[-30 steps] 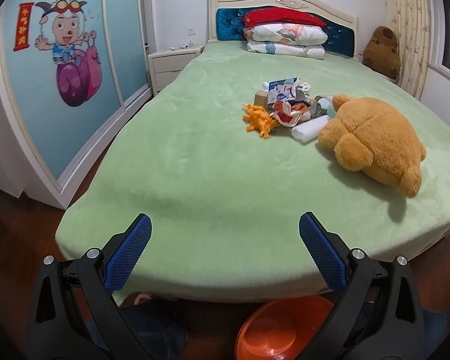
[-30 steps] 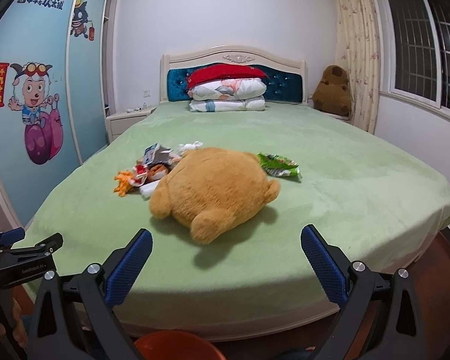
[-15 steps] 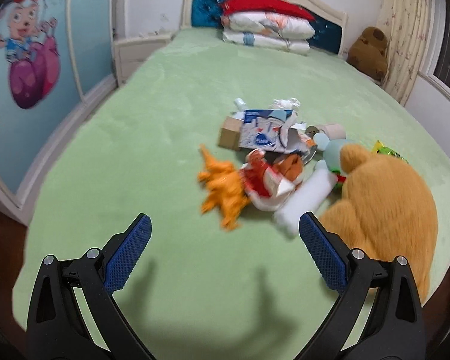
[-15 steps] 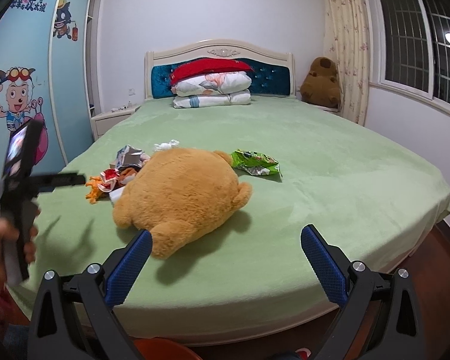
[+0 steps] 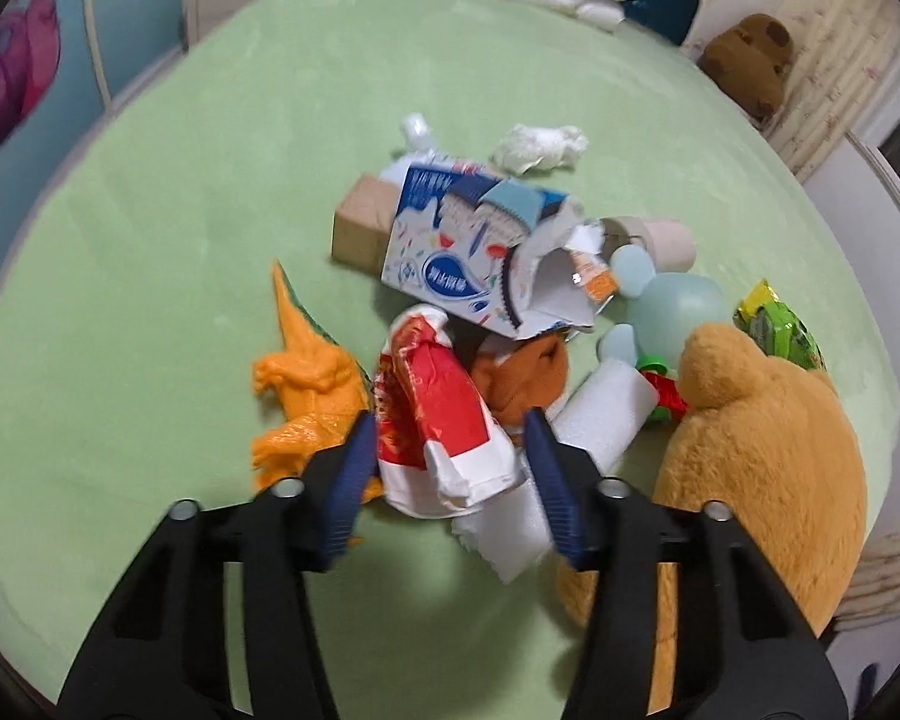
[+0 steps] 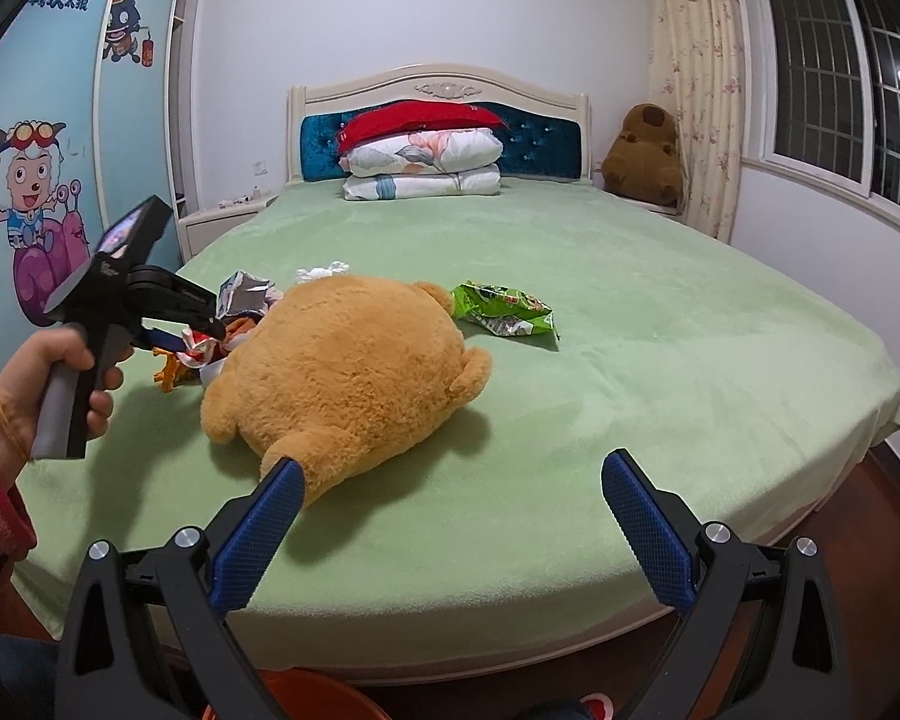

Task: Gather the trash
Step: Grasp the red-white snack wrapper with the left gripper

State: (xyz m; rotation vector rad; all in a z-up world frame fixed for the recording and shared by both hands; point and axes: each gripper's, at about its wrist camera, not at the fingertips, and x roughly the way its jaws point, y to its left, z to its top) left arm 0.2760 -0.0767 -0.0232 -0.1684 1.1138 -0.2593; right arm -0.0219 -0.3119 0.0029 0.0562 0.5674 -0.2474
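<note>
A trash pile lies on the green bed (image 5: 150, 210). My left gripper (image 5: 450, 456) has its blue pads on both sides of a crumpled red and white wrapper (image 5: 438, 420) and looks closed on it. Behind lie a torn blue and white carton (image 5: 456, 252), a brown box (image 5: 360, 228), a white tissue (image 5: 537, 147) and a white foam roll (image 5: 606, 414). A green snack bag (image 6: 504, 309) lies right of the plush. My right gripper (image 6: 450, 510) is open and empty at the bed's near edge. The left gripper also shows in the right wrist view (image 6: 192, 312).
A big tan plush bear (image 6: 342, 366) lies mid-bed beside the pile. An orange toy dinosaur (image 5: 306, 390) and a pale green toy (image 5: 672, 306) sit in the pile. An orange bin (image 6: 306, 696) stands on the floor below. Pillows (image 6: 426, 162) and a brown plush (image 6: 645, 156) are at the headboard.
My left gripper moved forward over the bed to the pile and narrowed around the red and white wrapper. My right gripper stayed open, shifting slightly.
</note>
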